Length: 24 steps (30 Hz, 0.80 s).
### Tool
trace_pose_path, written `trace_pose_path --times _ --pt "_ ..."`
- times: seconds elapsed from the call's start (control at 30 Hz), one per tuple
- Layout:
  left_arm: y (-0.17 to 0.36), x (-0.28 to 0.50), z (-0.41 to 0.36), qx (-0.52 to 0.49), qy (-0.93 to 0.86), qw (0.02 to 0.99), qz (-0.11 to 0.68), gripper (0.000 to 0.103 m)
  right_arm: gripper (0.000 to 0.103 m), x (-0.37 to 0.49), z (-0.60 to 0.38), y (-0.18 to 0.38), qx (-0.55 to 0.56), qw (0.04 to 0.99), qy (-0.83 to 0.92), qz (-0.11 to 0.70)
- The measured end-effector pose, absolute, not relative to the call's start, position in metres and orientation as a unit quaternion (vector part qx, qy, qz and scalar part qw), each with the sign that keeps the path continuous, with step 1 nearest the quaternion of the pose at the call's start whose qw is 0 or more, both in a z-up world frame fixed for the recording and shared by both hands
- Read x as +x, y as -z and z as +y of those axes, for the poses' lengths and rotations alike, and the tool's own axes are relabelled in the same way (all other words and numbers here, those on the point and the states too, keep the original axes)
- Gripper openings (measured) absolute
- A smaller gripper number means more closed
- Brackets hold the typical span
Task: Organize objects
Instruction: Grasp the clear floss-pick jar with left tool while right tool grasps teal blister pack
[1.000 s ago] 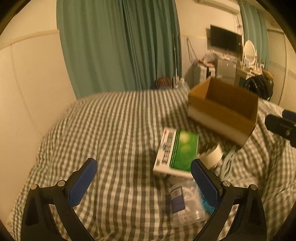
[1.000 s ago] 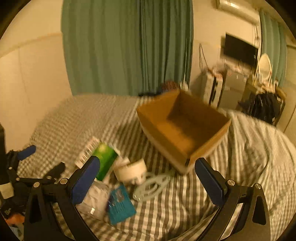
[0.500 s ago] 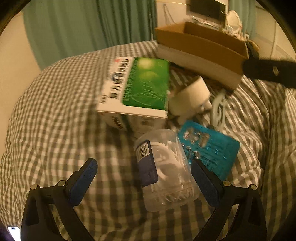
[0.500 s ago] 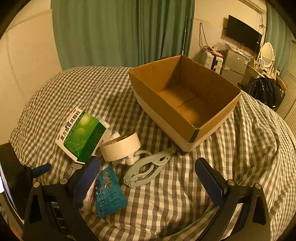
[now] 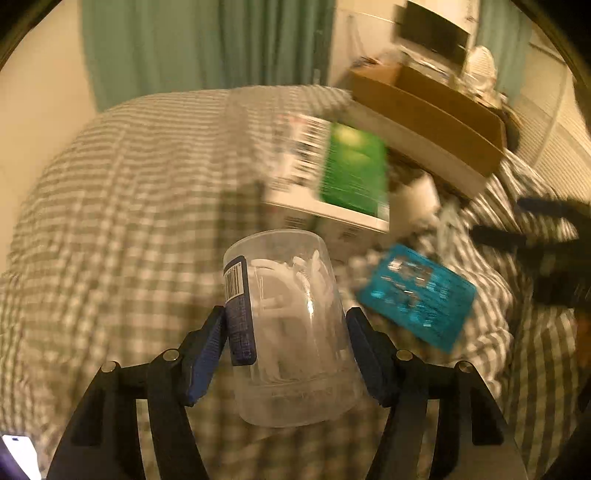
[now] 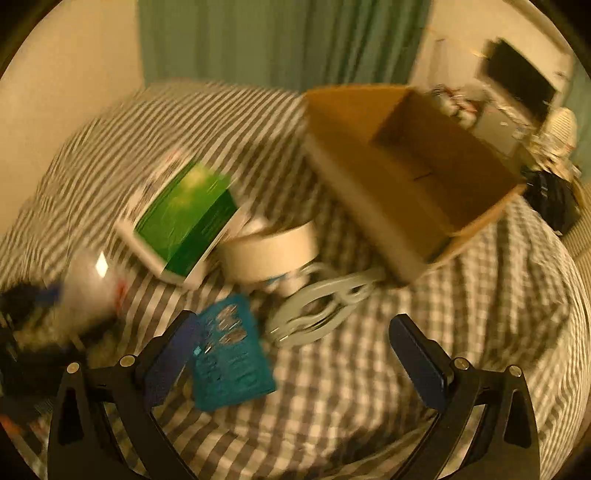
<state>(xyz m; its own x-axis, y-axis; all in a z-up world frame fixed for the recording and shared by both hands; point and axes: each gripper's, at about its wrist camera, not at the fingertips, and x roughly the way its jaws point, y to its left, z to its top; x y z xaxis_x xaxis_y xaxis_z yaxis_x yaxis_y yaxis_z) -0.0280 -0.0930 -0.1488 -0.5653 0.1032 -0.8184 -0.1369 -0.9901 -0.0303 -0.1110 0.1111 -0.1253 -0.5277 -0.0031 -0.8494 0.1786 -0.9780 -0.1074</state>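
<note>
Left hand-held gripper [image 5: 286, 343] clamps the clear jar [image 5: 291, 332] just above the bed [image 5: 110, 184]; right hand-held gripper [image 6: 295, 354] hangs wide over the blue packet [image 6: 229, 354]. Smooth plastic (slippery-looking) could slip before reaching the box [image 6: 406, 166].

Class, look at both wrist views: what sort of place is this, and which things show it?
Most likely a bedroom: a bed under a checked cover, green curtains behind it, and a television on the far wall.

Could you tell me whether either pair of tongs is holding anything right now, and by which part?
The left tongs grip the clear plastic jar across its sides, near the lower end. The right tongs are open and empty.
</note>
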Motion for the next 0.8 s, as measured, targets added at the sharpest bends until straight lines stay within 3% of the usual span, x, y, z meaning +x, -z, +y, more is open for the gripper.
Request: trace_pose_path --times 0.3,0.43,0.5,0.8 --pt "0.137 -0.021 -0.125 -0.455 -0.890 0.019 0.003 0.067 0.101 -0.125 0.060 0.190 0.590 0.123 0.779 0.174" --pt "0.128 -0.008 -0.127 -0.451 -0.892 0.024 -0.002 0.067 0.080 -0.129 0.061 0.205 0.614 0.116 0.762 0.169" --pt "0.121 0.001 -0.127 -0.445 -0.895 0.027 0.000 0.067 0.073 -0.126 0.061 0.203 0.610 0.114 0.765 0.172" --pt "0.066 0.010 -0.119 -0.404 -0.914 0.039 0.012 0.067 0.070 -0.083 0.066 0.125 0.498 0.130 0.842 0.159"
